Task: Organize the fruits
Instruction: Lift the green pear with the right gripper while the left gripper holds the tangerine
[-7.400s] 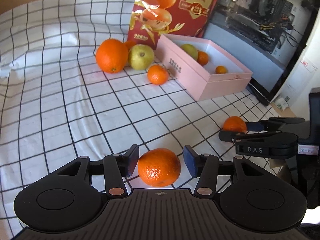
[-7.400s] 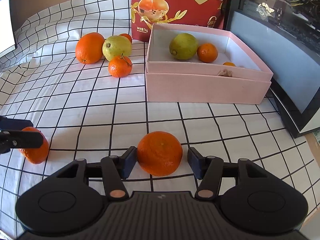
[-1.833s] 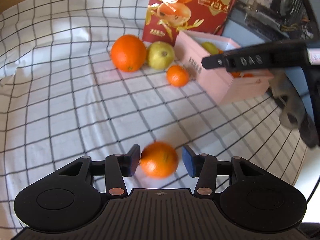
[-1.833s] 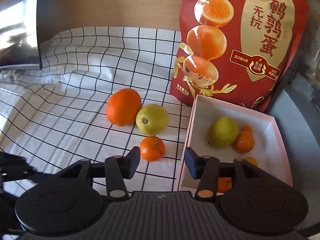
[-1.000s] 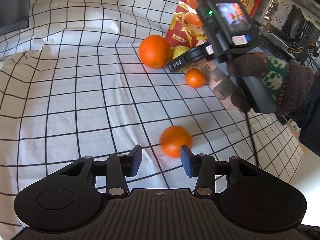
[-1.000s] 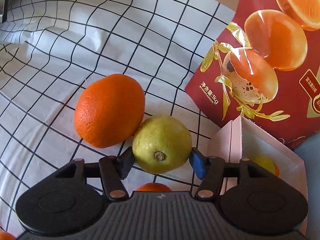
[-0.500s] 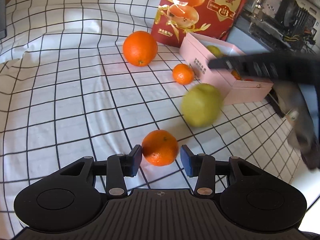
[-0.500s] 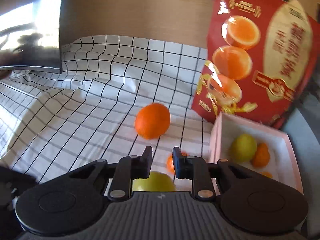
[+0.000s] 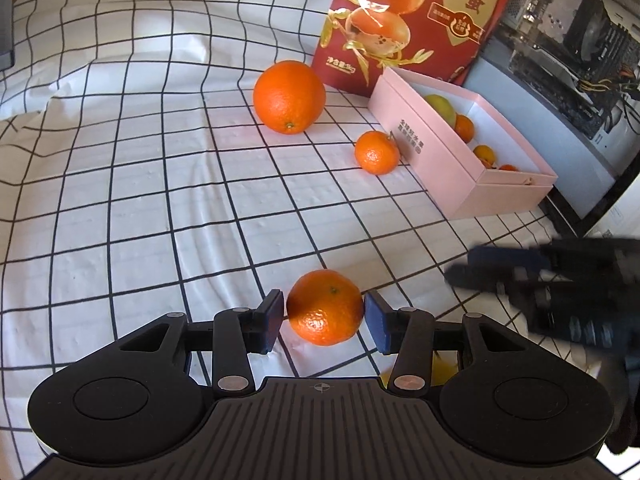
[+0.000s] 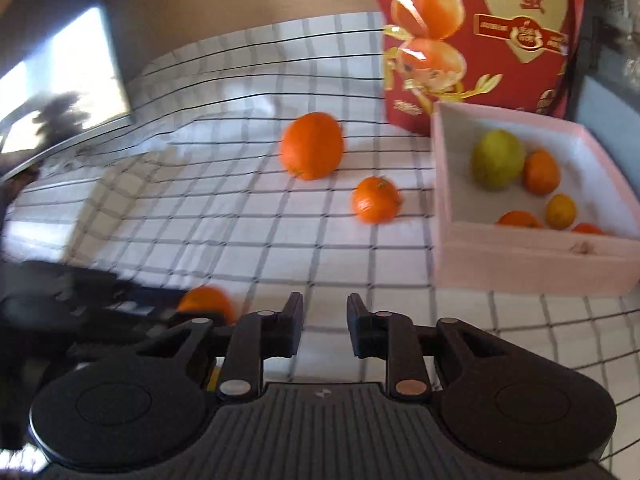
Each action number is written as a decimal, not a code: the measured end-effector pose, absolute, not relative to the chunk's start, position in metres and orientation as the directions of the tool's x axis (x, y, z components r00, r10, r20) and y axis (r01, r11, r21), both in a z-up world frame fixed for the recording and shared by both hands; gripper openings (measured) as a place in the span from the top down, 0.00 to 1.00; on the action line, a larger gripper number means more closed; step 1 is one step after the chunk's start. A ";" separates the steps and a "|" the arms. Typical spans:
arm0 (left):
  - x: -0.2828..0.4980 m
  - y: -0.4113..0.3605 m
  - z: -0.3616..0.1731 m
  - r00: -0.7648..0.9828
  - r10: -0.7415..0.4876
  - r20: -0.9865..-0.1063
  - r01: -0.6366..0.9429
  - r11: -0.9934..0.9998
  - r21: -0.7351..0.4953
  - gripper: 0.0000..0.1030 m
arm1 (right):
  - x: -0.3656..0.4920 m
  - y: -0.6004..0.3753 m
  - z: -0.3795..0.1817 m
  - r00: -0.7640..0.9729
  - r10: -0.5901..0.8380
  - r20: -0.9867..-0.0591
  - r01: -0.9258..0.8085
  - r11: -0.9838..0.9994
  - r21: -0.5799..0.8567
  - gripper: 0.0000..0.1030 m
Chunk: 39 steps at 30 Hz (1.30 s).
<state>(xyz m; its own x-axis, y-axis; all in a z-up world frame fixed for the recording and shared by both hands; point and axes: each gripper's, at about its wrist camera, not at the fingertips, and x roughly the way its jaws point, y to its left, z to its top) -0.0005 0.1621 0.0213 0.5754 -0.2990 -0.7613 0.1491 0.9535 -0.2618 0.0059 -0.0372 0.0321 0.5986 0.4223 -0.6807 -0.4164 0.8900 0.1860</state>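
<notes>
A mandarin (image 9: 325, 307) rests on the checked cloth between the fingers of my left gripper (image 9: 324, 316), whose jaws are opening with thin gaps at the pads. My right gripper (image 10: 324, 320) is shut with nothing in it and shows as a dark blur at the right (image 9: 464, 274). A yellow-green fruit (image 9: 442, 372) peeks out beneath the left gripper's right finger, mostly hidden. Farther back lie a big orange (image 9: 289, 97) and a small mandarin (image 9: 376, 153). The pink box (image 9: 452, 172) holds another yellow-green fruit (image 10: 496, 160) and several small citrus.
A red snack bag (image 9: 400, 20) stands behind the box, with an open computer case (image 9: 580, 40) to its right. A bright screen (image 10: 60, 92) sits at the far left. The cloth (image 9: 120, 200) is wrinkled toward the back left.
The right gripper closed, lost the yellow-green fruit from between its jaws and swung back from the big orange to the near right. The left jaws widened slightly around the mandarin.
</notes>
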 end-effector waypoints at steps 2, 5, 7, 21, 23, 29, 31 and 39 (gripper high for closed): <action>-0.001 0.162 0.021 0.581 -0.298 -0.758 0.149 0.954 -0.261 0.51 | -0.004 -0.036 0.030 0.579 0.437 -0.689 -0.449 0.876 0.178 0.68; 0.000 0.163 0.022 0.583 -0.301 -0.754 0.143 0.952 -0.270 0.51 | -0.012 -0.036 0.027 0.562 0.438 -0.702 -0.477 0.865 0.157 0.68; 0.002 0.166 0.022 0.587 -0.308 -0.749 0.134 0.949 -0.285 0.51 | -0.014 -0.037 0.027 0.559 0.445 -0.699 -0.490 0.858 0.154 0.67; -0.002 0.175 0.026 0.600 -0.300 -0.741 0.073 0.944 -0.323 0.50 | -0.035 -0.013 0.039 0.292 0.649 -0.702 -0.703 0.643 0.303 0.41; -0.004 0.175 0.026 0.601 -0.297 -0.742 0.073 0.945 -0.319 0.50 | -0.040 -0.009 0.035 0.230 0.672 -0.704 -0.720 0.604 0.342 0.35; -0.005 0.172 0.024 0.596 -0.294 -0.747 0.070 0.946 -0.317 0.50 | -0.047 -0.004 0.025 0.119 0.703 -0.701 -0.725 0.544 0.422 0.35; -0.006 0.172 0.025 0.595 -0.293 -0.748 0.072 0.947 -0.313 0.50 | -0.048 -0.002 0.021 0.080 0.706 -0.703 -0.723 0.526 0.447 0.35; -0.006 0.159 0.029 0.594 -0.246 -0.766 0.111 0.968 -0.225 0.50 | -0.059 0.003 0.019 0.047 0.700 -0.713 -0.742 0.502 0.444 0.39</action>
<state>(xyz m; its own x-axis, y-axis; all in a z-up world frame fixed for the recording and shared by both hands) -0.0059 0.1594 0.0290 0.5943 -0.2463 -0.7656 0.1107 0.9679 -0.2254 -0.0594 0.0029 0.0186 0.0470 0.6996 -0.7130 -0.7422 0.5021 0.4438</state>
